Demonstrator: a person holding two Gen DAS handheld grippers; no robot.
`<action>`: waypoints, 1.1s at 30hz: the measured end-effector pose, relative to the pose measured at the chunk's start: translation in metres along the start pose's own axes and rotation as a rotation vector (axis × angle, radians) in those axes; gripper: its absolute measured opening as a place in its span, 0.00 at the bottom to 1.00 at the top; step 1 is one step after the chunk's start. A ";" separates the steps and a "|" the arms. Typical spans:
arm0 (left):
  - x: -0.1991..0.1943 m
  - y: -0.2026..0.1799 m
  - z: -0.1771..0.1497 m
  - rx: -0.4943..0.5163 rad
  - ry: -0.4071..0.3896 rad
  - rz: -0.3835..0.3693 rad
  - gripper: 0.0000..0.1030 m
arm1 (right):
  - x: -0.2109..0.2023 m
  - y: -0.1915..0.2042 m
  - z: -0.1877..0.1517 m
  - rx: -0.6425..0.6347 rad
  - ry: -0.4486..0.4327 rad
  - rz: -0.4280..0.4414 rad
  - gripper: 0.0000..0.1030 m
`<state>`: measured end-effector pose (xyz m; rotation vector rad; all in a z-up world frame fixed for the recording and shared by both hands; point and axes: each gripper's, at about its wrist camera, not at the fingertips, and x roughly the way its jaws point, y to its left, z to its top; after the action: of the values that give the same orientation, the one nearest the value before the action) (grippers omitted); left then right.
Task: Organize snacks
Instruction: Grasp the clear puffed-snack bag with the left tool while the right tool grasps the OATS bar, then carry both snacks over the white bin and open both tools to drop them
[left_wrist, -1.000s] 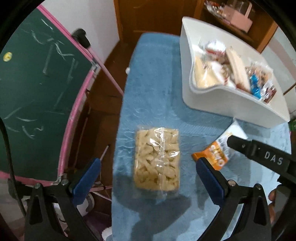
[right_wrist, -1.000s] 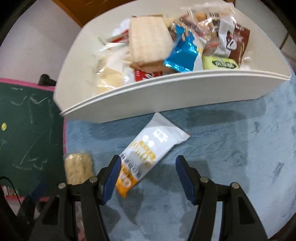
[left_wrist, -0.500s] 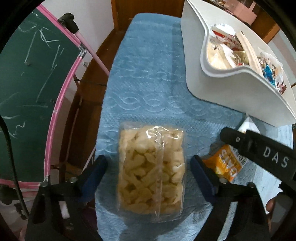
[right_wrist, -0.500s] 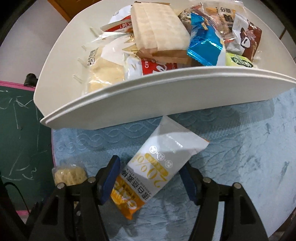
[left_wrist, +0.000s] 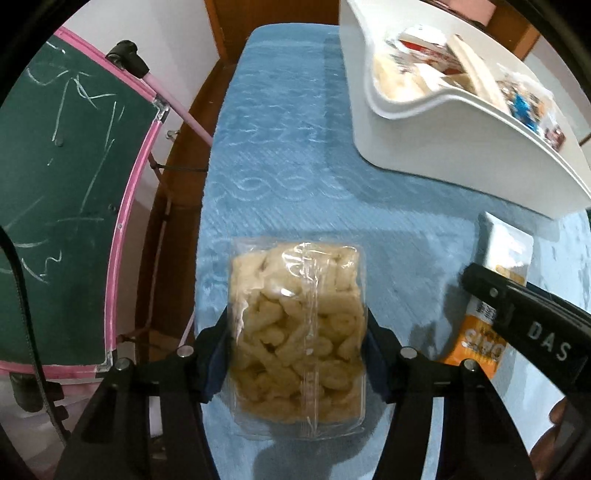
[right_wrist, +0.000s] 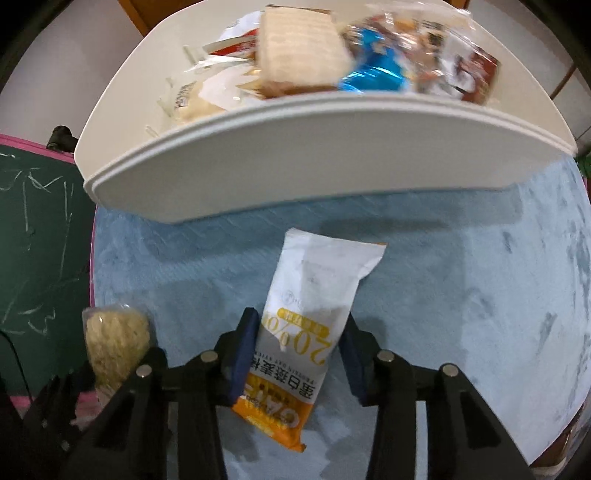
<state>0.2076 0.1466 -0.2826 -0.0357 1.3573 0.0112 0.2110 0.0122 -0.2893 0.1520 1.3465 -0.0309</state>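
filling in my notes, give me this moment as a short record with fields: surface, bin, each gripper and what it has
surface: blue cloth
bin: white bin at the far side, already holding several snack packets
left gripper: jaws just closing, pads against the clear bag of puffed snacks
right gripper: jaws just closing, pads on the white and orange oat bar packet
both items: not yet in the bin

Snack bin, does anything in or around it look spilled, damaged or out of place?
Nothing spilled or torn. Two packs remain outside the white bin on the blue cloth: the puffed-snack bag in the left gripper, the oat bar in the right gripper.
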 end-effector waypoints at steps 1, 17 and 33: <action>-0.003 -0.001 -0.003 0.007 -0.002 -0.003 0.58 | -0.005 -0.007 -0.007 -0.007 -0.001 0.002 0.41; -0.123 -0.066 -0.010 0.120 -0.182 -0.093 0.58 | -0.120 -0.077 -0.028 -0.066 -0.190 0.067 0.39; -0.229 -0.124 0.101 0.078 -0.466 -0.036 0.58 | -0.252 -0.111 0.099 -0.154 -0.552 0.163 0.39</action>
<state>0.2612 0.0290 -0.0350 0.0084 0.8905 -0.0610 0.2382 -0.1271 -0.0337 0.1116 0.7785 0.1579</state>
